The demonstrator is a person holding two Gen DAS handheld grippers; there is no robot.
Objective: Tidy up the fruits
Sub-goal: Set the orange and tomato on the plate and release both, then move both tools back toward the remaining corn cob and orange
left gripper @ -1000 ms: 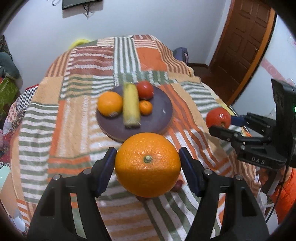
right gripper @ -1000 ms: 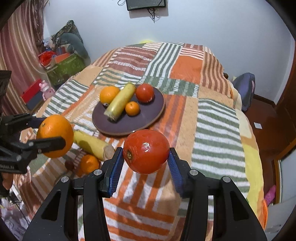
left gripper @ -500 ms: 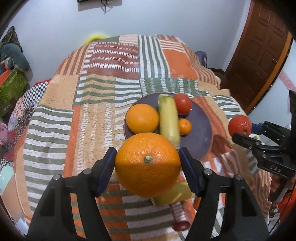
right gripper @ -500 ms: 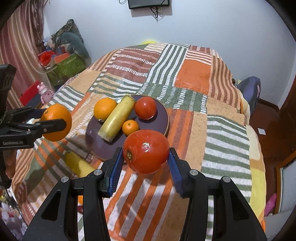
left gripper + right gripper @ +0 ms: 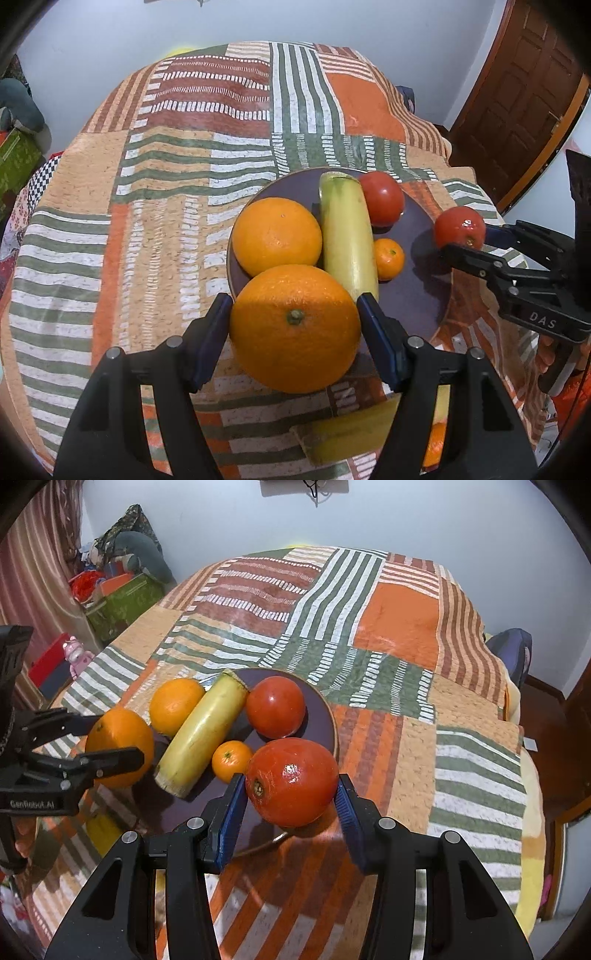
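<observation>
My left gripper [image 5: 295,325] is shut on a large orange [image 5: 295,328] and holds it above the near left rim of a dark plate [image 5: 417,295]. My right gripper [image 5: 291,794] is shut on a red tomato [image 5: 291,781] above the plate's right side [image 5: 325,716]. The plate holds an orange [image 5: 280,234], a yellow banana piece [image 5: 349,236], a tomato [image 5: 382,197] and a small mandarin [image 5: 388,258]. The right gripper with its tomato also shows in the left wrist view [image 5: 460,229], and the left gripper with its orange in the right wrist view [image 5: 118,747].
The plate lies on a striped patchwork blanket [image 5: 388,602] over a bed. Another banana piece [image 5: 351,432] and a mandarin [image 5: 436,443] lie on the blanket in front of the plate. Boxes and toys [image 5: 118,590] stand left of the bed, a wooden door [image 5: 524,96] right.
Both grippers have moved forward toward the plate with their fruit. The orange now hangs at the plate's left rim and the tomato at its right side.
</observation>
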